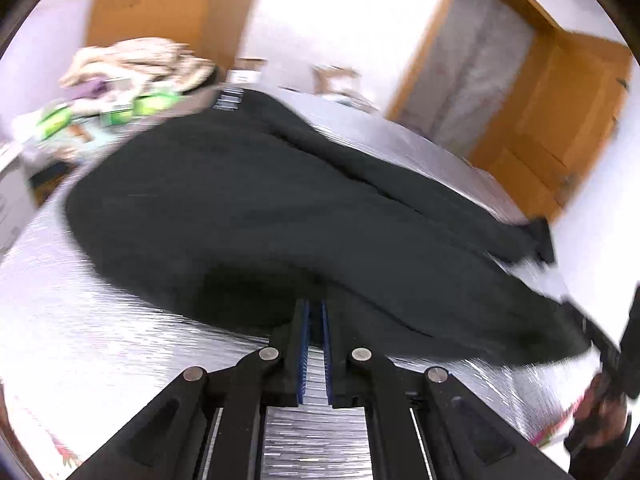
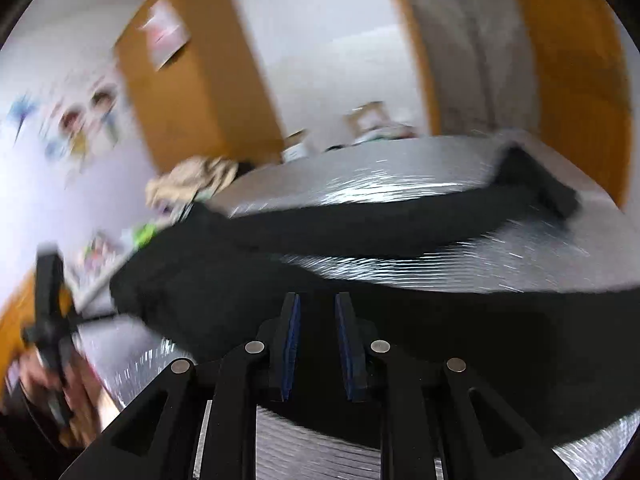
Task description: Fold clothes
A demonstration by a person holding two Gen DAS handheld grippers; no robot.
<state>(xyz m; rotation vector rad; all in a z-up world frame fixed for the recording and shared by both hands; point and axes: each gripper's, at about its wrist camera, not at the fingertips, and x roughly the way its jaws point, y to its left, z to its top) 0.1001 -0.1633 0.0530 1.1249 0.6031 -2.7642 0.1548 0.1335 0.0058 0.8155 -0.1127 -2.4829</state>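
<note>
The black trousers lie spread across the silvery tabletop, legs toward 3 o'clock, so I judge folding barely begun. The left hand-held gripper is closed and empty at the fabric's near edge; the right hand-held gripper is parted, holding nothing. No containers show; a heap of clothes sits at 11 o'clock.

Garment spread across table, frame centre; clothes pile behind, upper left
</note>
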